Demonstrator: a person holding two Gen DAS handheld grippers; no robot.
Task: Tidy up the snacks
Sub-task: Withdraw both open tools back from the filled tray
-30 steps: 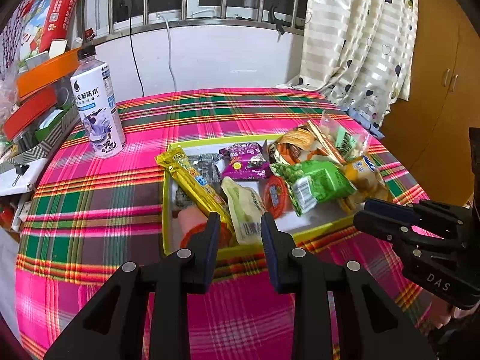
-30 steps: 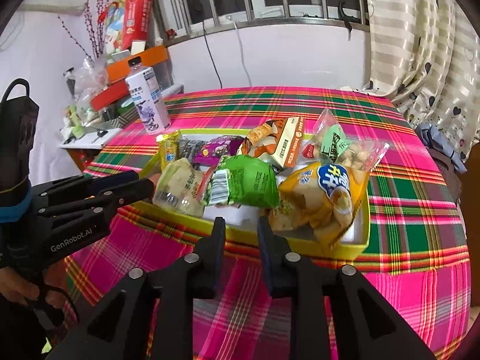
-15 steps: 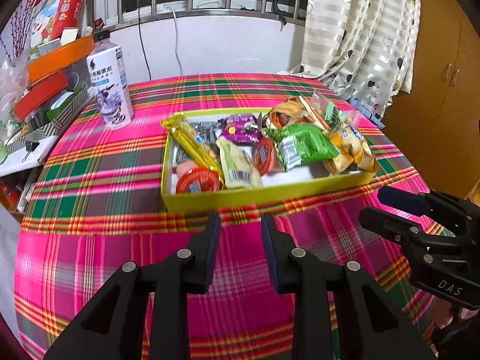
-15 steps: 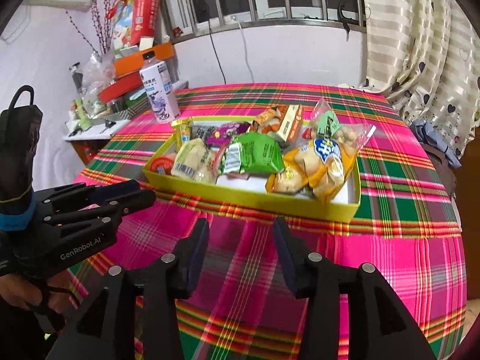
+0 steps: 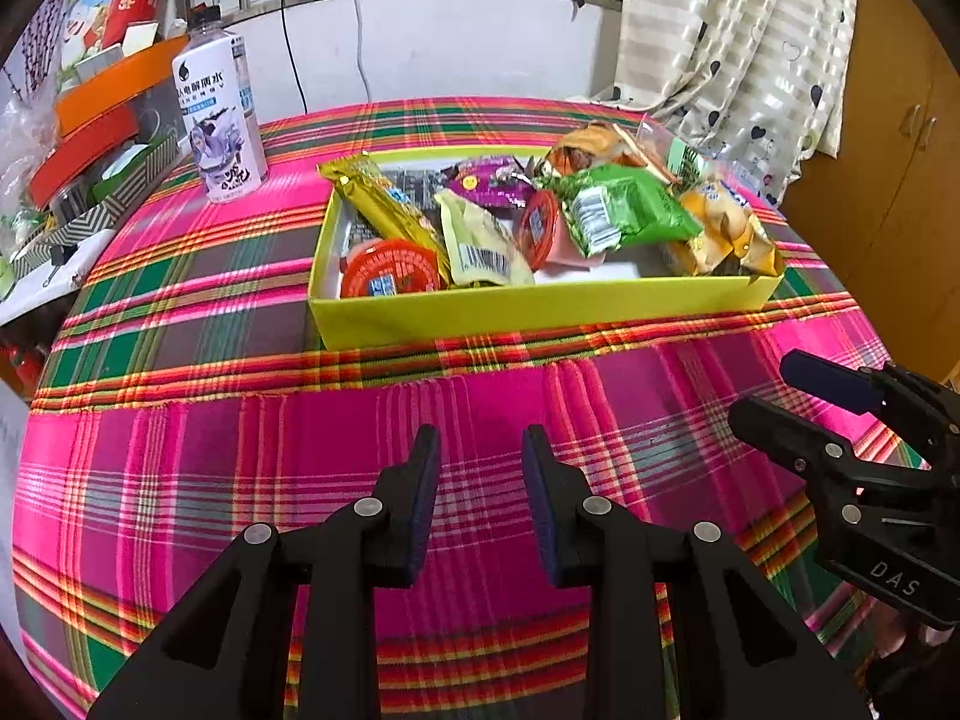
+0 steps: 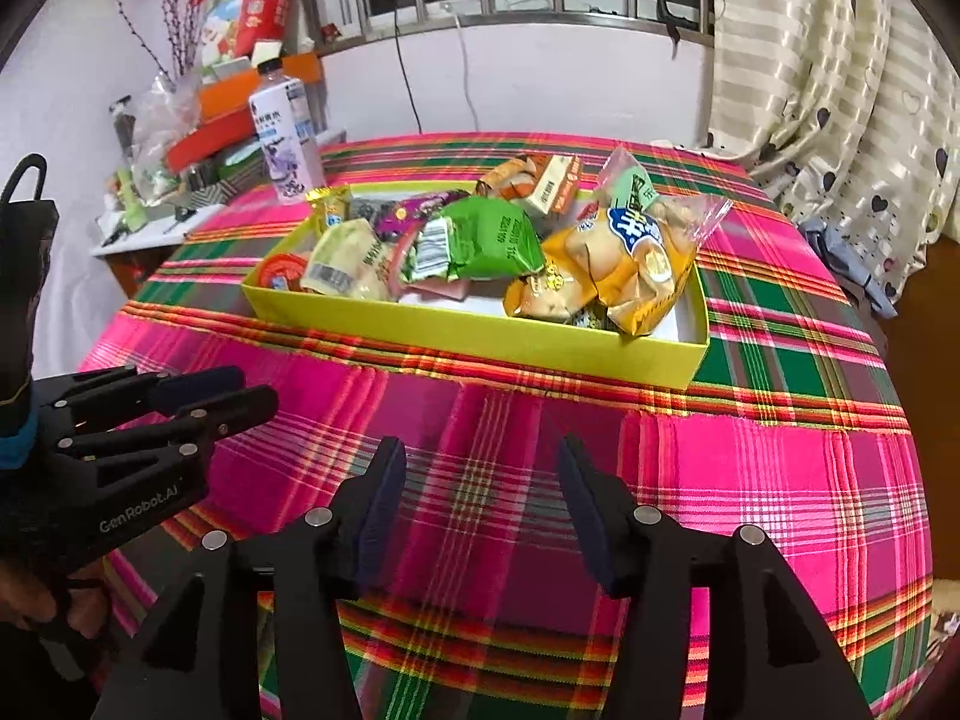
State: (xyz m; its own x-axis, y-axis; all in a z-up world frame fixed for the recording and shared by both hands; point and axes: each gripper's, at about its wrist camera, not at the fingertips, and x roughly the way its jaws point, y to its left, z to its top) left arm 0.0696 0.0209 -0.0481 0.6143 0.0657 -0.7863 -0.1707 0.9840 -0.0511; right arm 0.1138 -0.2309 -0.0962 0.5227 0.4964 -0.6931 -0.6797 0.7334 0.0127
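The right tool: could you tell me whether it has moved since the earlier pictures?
Yes. The right tool has drawn back from the yellow box, which now sits farther up the view; its jaws have just been opening, empty.

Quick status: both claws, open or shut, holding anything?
Left claw: open, narrow gap, empty.
Right claw: open, has just been opening wider, nothing between the fingers.

You have one yellow box (image 5: 540, 312) on one plaid tablecloth (image 5: 180, 276), and one white drink bottle (image 5: 219, 120) standing beside it. In the box you can count two round red-lidded cups (image 5: 390, 270), one long gold wrapper (image 5: 384, 204), one pale cream packet (image 5: 480, 240), one purple packet (image 5: 492, 180), one green bag (image 6: 486, 237), two yellow bags (image 6: 624, 258) and one orange-and-white packet (image 6: 540, 180); more may lie hidden underneath. You hold two grippers, one left gripper (image 5: 480, 456) and one right gripper (image 6: 480, 462).
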